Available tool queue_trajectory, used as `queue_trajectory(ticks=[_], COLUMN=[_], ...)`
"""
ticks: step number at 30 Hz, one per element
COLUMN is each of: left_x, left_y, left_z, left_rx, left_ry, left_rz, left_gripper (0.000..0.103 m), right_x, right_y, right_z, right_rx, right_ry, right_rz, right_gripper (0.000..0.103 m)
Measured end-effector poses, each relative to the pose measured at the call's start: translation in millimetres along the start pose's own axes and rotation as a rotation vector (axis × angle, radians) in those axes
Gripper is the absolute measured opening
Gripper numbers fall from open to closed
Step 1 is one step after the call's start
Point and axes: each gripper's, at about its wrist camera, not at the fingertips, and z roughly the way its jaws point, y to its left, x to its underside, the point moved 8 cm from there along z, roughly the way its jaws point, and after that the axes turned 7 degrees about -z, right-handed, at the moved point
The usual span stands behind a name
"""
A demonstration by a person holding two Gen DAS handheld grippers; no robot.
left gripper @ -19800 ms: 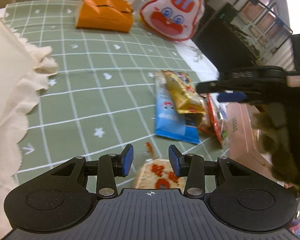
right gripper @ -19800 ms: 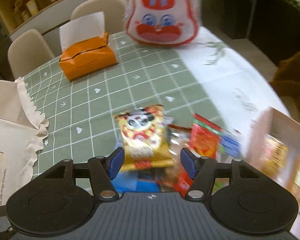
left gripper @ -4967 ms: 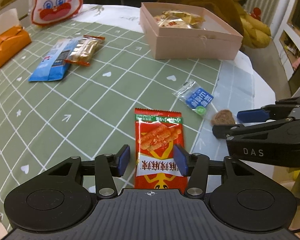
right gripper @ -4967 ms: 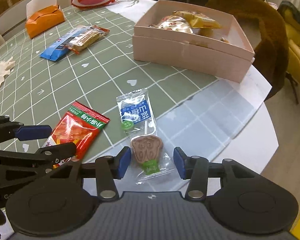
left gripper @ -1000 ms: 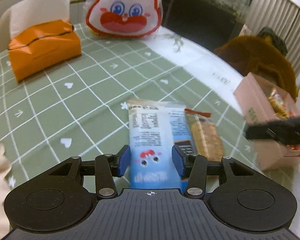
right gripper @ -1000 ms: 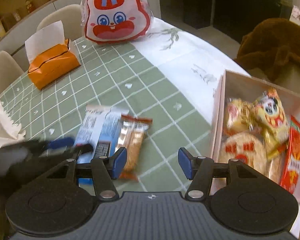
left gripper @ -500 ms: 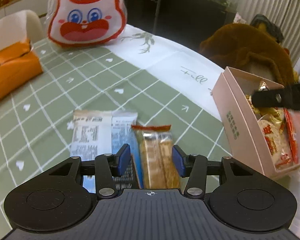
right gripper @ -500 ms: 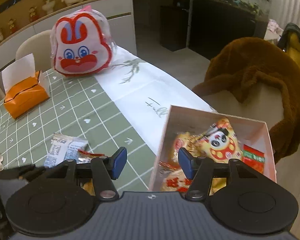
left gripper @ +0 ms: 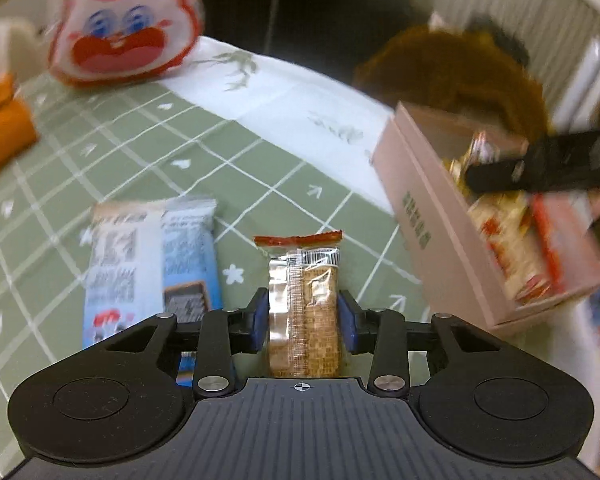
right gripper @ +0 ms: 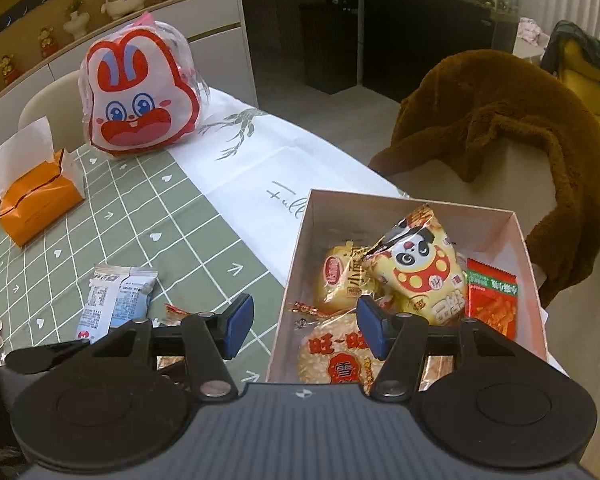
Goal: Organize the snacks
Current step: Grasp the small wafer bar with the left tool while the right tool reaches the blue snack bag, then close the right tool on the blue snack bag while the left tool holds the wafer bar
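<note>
On the worktop [left gripper: 260, 152], near side: my left tongs [left gripper: 303, 322] closing on the cracker pack [left gripper: 304, 300].
Pink box [right gripper: 296, 264] holds several snacks; blue packet [left gripper: 152, 264] still out; right tongs [right gripper: 303, 326] released, empty.

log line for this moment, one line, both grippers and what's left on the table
left gripper: closing on wafer snack | right gripper: open, empty, at pink box edge | on table: blue packet | box: four snacks visible

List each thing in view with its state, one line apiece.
Left gripper: jaws closing, pads against the wafer pack.
Right gripper: open, empty, above the box edge.
Box: open, holding snacks.
Blue packet: flat on the table, untouched.
Tissue box: open, a tissue sticking up.
</note>
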Motion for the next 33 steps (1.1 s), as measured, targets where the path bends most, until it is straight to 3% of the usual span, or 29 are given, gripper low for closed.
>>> queue_trajectory(ticks=[3,6,9,13,15,19,21,26,33], left_x=[4.6,16.1,37.8,59.6,65.0,72.9,76.9,82.6,87.2], left_y=[21.3,58.0,104.3,138.5,145.0,151.8,153.8,161.8,166.0], left_z=[-37.9,-72.5,-94.6,-114.3,-123.5,-137.6,-141.5,-145.4,-143.8], left_rx=[0.028,-0.053,-0.159,-0.209,-0.208,-0.200,-0.185,-0.153,-0.146], left_ry=[-0.076,-0.137,-0.138,-0.142,-0.150,-0.164,-0.173,-0.186,-0.187], left_rz=[-0.087,-0.185,-0.328,-0.429,-0.445,-0.457,-0.472,-0.504,-0.526], left_gripper=[0.041,0.041,0.041,0.041,0.041,0.041,0.041,0.041,0.041], right_x=[0.4,2.1,11.5,26.5,28.0,27.9,25.9,19.9,18.2], right_y=[11.8,38.7,82.9,145.3,164.8,188.2,193.2,201.5,220.1], right_z=[-0.8,2.0,14.9,44.2,55.5,74.9,80.8,92.8,95.4], right_rx=[-0.016,-0.071,-0.172,-0.276,-0.268,-0.169,-0.149,-0.144,-0.151], right_ry=[-0.003,0.013,0.072,0.173,0.191,0.203,0.200,0.196,0.147], right_rz=[-0.016,-0.027,-0.050,-0.052,-0.058,-0.104,-0.113,-0.078,-0.131], right_gripper=[0.058,0.062,0.064,0.064,0.064,0.064,0.073,0.086,0.088])
